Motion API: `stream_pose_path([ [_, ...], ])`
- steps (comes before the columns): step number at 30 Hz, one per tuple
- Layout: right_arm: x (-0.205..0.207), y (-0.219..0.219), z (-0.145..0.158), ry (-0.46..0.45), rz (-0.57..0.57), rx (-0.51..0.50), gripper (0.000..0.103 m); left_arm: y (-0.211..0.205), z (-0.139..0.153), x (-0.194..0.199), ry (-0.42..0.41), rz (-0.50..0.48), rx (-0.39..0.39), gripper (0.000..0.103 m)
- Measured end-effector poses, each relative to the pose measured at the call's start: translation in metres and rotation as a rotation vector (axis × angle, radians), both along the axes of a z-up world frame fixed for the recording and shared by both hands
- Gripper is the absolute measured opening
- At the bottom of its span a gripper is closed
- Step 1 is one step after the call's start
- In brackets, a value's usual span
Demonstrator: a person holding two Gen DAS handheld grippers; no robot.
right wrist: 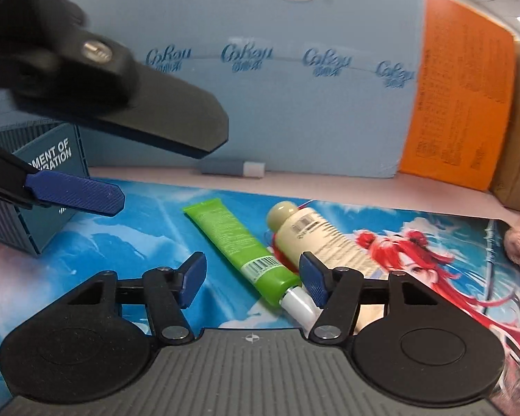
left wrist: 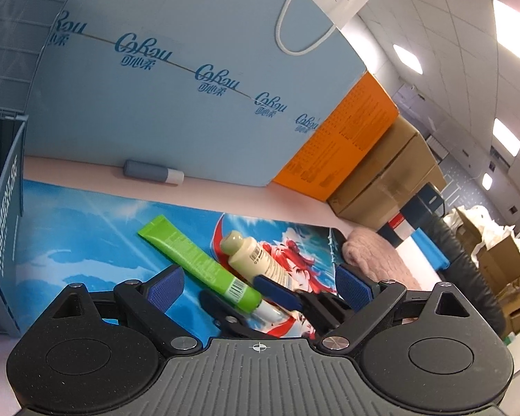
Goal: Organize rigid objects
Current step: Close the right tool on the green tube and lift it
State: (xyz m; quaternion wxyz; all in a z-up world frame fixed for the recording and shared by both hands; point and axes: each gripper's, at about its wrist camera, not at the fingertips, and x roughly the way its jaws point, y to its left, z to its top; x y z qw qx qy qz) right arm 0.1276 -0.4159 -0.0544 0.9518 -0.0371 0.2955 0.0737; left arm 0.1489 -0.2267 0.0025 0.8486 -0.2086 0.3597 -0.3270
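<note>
A green tube [left wrist: 197,260] [right wrist: 239,246] with a white cap and a cream bottle [left wrist: 256,256] [right wrist: 315,235] lie side by side on a blue anime-print mat [left wrist: 86,235] [right wrist: 138,228]. My right gripper [right wrist: 251,277] is open, low over the mat, its jaws astride the green tube's cap end. Its fingers [left wrist: 277,293] also show in the left wrist view. My left gripper [left wrist: 260,286] is open and empty, higher up. Its fingers [right wrist: 76,196] show at the left of the right wrist view.
A grey-blue stick with a white cap [left wrist: 152,171] [right wrist: 234,167] lies by the light blue box [left wrist: 190,69] [right wrist: 294,86]. A dark blue crate [left wrist: 0,228] [right wrist: 34,208] stands left. Orange [left wrist: 343,138] and brown boxes stand right. A pink fuzzy item [left wrist: 374,253] lies right.
</note>
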Motion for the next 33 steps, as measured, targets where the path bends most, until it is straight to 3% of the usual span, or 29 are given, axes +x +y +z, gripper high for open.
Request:
stream_pose_path([
  [3, 0.012, 0.003, -0.004, 0.041, 0.025, -0.009, 0.059, 0.004, -0.002, 0.002, 0.006, 0.009, -0.009, 0.096],
  [8, 0.028, 0.004, -0.005, 0.064, 0.067, 0.058, 0.077, 0.012, -0.007, 0.009, 0.031, 0.011, -0.033, 0.096],
  [12, 0.035, 0.016, -0.006, 0.079, 0.098, 0.051, 0.078, 0.022, -0.009, 0.014, 0.055, 0.038, -0.056, 0.096],
  [17, 0.029, 0.019, -0.004, 0.059, 0.116, 0.034, 0.037, 0.030, -0.007, 0.015, 0.054, 0.060, -0.084, 0.096],
  [25, 0.000, 0.028, 0.001, 0.038, 0.126, -0.020, 0.031, 0.035, -0.009, 0.019, 0.071, 0.048, -0.109, 0.096],
  [30, -0.020, 0.019, 0.015, -0.008, -0.001, 0.025, 0.029, 0.034, -0.008, 0.017, 0.075, 0.044, -0.106, 0.096],
  [31, -0.024, 0.014, 0.018, -0.021, -0.027, 0.052, 0.026, 0.033, -0.009, 0.017, 0.078, 0.034, -0.113, 0.096],
  [32, -0.029, 0.009, 0.022, -0.040, -0.045, 0.091, 0.012, 0.033, -0.010, 0.018, 0.087, 0.025, -0.119, 0.096],
  [33, -0.032, 0.004, 0.026, -0.047, -0.065, 0.118, 0.009, 0.032, -0.011, 0.018, 0.096, 0.019, -0.125, 0.096],
])
